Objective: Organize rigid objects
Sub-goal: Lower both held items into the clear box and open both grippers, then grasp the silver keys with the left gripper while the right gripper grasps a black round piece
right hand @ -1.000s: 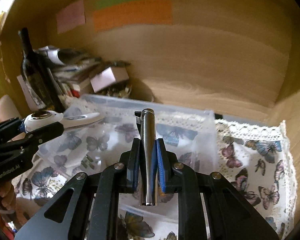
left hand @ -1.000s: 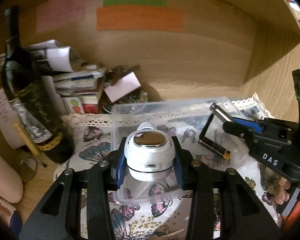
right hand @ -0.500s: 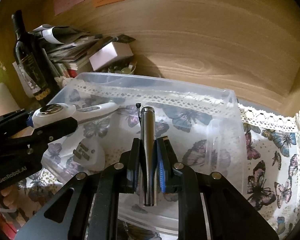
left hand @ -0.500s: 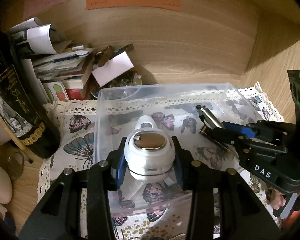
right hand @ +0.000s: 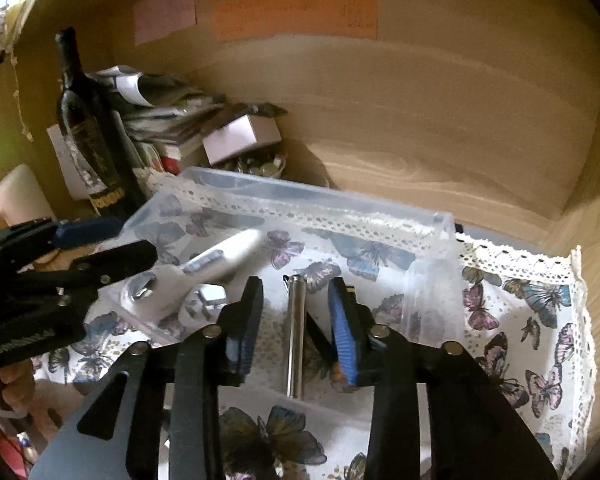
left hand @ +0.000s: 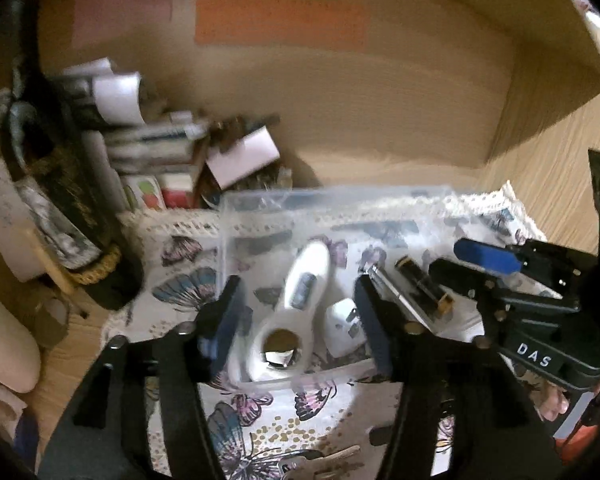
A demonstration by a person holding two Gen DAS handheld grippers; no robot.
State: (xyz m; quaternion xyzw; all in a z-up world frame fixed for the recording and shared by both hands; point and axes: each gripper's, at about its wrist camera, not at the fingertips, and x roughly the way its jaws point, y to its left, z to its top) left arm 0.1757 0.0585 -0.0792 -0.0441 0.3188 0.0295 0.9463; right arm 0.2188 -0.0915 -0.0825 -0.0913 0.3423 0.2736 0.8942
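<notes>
My left gripper [left hand: 298, 312] and my right gripper [right hand: 296, 320] both hang over the clear plastic bin [left hand: 380, 196], jaws spread wide and holding nothing. The white thermometer-like device [left hand: 296, 304] lies in the bin's left part, its round metal-faced head toward me and its slim handle pointing away; a white plug adapter [left hand: 346, 326] sits just beside it. The metal pen [right hand: 295, 332] lies lengthwise on the bin floor directly between my right fingers [right hand: 342, 332], touching neither, and a dark cylindrical item with a gold end [left hand: 424, 288] rests next to it. I judge the step in hand to be the release and withdrawal: the pieces are in the bin, so both tools should lift straight up and back with jaws kept wide, so that no pad drags the pen or tips the device against the plastic wall. Rising before moving sideways also avoids catching the bin's rim, which is light and may slide on the butterfly-print cloth [right hand: 520, 320]. Pose: each tool points forward and downward into the bin; the left comes from the left side, the right from the right side, and each appears at the edge of the other's view, near but apart. A dark wine bottle [right hand: 88, 128] and a stack of papers and boxes [right hand: 168, 120] stand behind the bin at left, well clear of either retreat path.
</notes>
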